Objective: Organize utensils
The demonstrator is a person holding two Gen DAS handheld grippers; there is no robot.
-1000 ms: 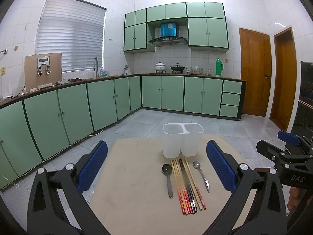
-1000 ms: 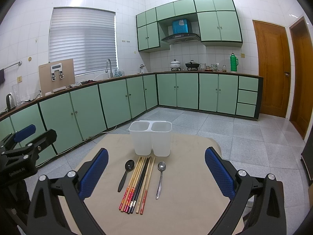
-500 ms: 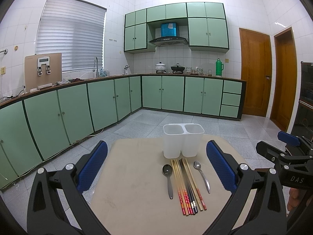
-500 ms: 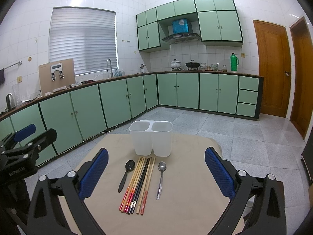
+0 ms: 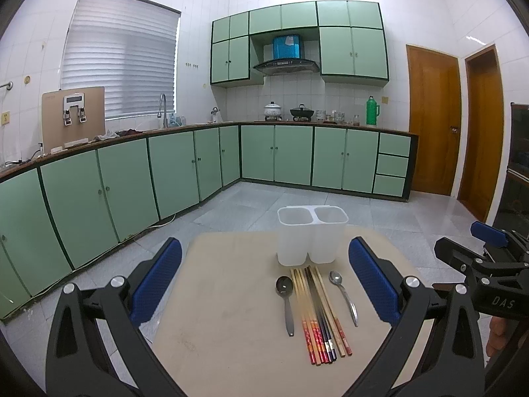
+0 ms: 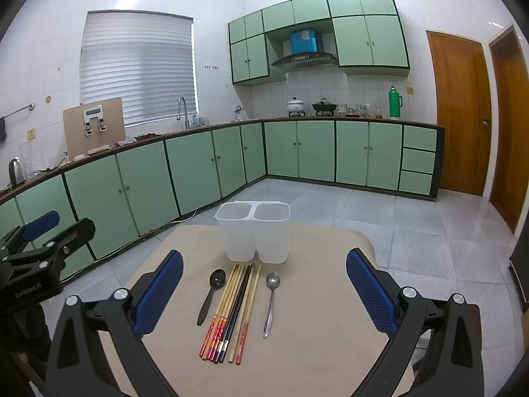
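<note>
A white two-compartment utensil holder (image 5: 311, 235) (image 6: 254, 234) stands upright and empty at the far side of a beige table (image 5: 224, 317) (image 6: 324, 330). In front of it lie a dark spoon (image 5: 285, 297) (image 6: 211, 294), a bundle of several chopsticks (image 5: 319, 314) (image 6: 233, 311) and a silver spoon (image 5: 344, 294) (image 6: 270, 301). My left gripper (image 5: 264, 284) is open and empty, held above the near left of the utensils. My right gripper (image 6: 264, 291) is open and empty, above them from the near side.
The table's far edge runs just behind the holder. Green kitchen cabinets (image 5: 132, 178) line the left and back walls beyond a tiled floor (image 6: 429, 231). Each gripper shows at the edge of the other's view: the right one (image 5: 489, 284), the left one (image 6: 36, 258).
Both views have shifted only slightly; the utensils and holder lie as before. Both grippers stay open.
</note>
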